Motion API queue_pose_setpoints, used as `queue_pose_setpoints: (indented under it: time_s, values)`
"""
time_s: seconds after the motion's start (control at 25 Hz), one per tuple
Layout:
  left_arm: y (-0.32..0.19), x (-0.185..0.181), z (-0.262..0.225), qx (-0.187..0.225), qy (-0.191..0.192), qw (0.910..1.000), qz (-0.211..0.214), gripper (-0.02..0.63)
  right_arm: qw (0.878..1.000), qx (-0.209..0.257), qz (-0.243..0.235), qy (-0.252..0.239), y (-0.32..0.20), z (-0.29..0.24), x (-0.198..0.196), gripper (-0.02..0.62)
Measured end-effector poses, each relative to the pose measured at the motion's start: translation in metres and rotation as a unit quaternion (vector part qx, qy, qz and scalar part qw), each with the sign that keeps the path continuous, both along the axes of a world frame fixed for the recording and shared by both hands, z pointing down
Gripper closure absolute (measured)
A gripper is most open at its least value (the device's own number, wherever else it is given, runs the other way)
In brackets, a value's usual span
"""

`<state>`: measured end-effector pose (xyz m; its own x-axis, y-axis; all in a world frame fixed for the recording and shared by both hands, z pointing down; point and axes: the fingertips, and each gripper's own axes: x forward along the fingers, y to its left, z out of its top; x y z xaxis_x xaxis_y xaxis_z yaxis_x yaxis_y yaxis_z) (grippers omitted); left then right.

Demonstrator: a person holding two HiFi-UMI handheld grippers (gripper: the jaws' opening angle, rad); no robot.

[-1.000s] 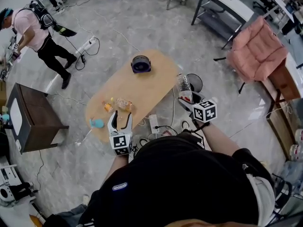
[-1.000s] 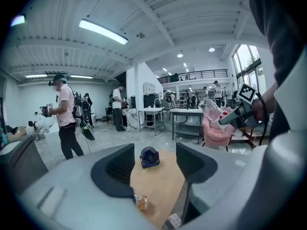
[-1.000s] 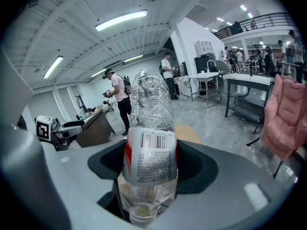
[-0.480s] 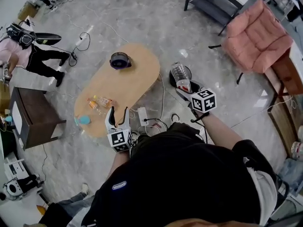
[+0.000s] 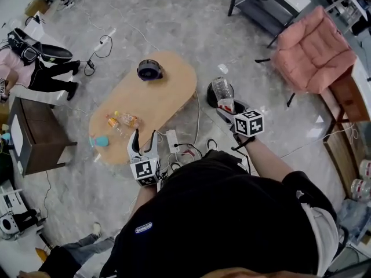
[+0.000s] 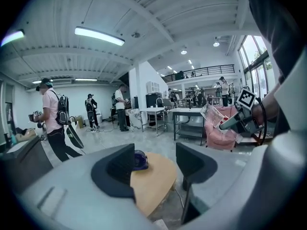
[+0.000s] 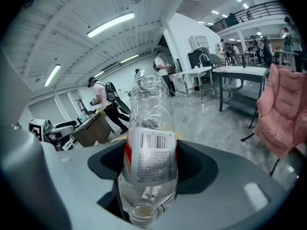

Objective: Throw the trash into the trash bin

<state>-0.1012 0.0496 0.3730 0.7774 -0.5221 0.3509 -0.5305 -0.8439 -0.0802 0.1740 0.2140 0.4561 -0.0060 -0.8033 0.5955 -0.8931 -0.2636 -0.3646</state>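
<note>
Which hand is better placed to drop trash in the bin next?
Right. The right tongs grip the clear bottle near the black bin; the left tongs are open, empty, at the table.

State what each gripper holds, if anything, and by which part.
The right gripper clamps a clear plastic bottle across its labelled section. The left gripper holds nothing; its jaws stand apart.

Grey marbled floor (image 5: pixel 174 22) holds an oval wooden table (image 5: pixel 156 97) and pink armchair (image 5: pixel 313 51).
</note>
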Motion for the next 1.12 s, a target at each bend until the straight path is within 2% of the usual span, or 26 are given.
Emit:
queue_pose_setpoints:
  time_s: [0.16,0.32,0.52,0.76,0.92,1.12]
  values:
    - [-0.007,-0.036,0.007,-0.012,0.003,0.9999,0.001,0.334,1.0,-0.011,0.027,-0.006,0.002,0.002,-0.022,0.264]
    - [-0.013,-0.067,0.02,-0.024,0.006,0.9995,0.022,0.334,0.998,-0.015,0.063,-0.006,0.008,0.001,-0.043,0.264]
    - [-0.021,-0.083,0.023,-0.032,0.01,0.9984,0.045,0.334,0.995,-0.023,0.098,-0.011,0.017,0.003,-0.061,0.264]
    - [-0.01,-0.075,0.032,-0.019,0.008,0.9969,0.076,0.334,0.992,-0.037,0.122,-0.017,0.036,0.014,-0.061,0.264]
    - [-0.009,-0.051,0.02,-0.006,0.013,0.9962,0.086,0.334,0.989,-0.037,0.139,-0.038,0.033,0.029,-0.038,0.264]
    - [-0.018,-0.02,0.027,0.014,-0.011,0.9973,0.071,0.334,0.984,-0.05,0.148,-0.083,0.024,0.078,0.004,0.264]
